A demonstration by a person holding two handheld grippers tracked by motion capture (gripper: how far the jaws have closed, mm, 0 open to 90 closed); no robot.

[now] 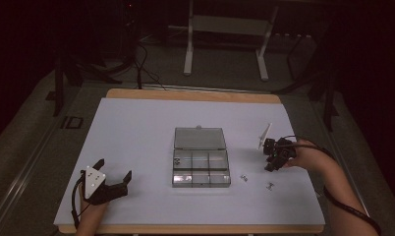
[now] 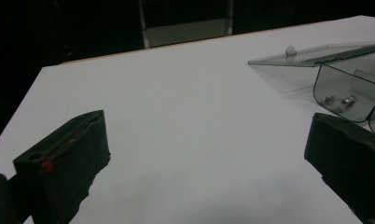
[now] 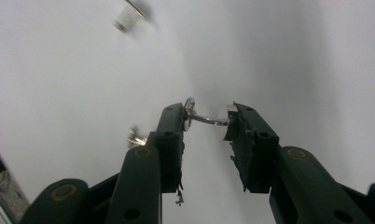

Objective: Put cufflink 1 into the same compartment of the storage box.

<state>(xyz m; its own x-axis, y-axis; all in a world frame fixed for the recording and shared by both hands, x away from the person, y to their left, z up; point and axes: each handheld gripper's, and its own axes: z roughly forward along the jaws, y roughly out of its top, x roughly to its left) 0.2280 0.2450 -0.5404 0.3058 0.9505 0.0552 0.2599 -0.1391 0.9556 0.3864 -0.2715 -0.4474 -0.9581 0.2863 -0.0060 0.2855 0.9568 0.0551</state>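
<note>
Nearest the person, the left gripper (image 1: 113,177) rests on the white table (image 1: 136,128) at the near left corner, its jaws spread wide with nothing between them. Over on the right, the right gripper (image 3: 209,119) is off the surface, and it's clenched on a small metal fastener (image 3: 202,116), which spans the gap between the two jaw tips. Two more small metal pieces lie loose on the table below it, one (image 1: 243,178) just right of the box and another (image 1: 269,186) a bit farther out.

In the middle of the table sits the clear plastic organiser box (image 1: 201,169), divided into compartments, with its lid (image 1: 199,138) folded open and lying flat behind it. The left gripper view catches a couple of shiny metal parts (image 2: 339,101) sitting in a near compartment. What the other compartments hold is too dim to tell.
</note>
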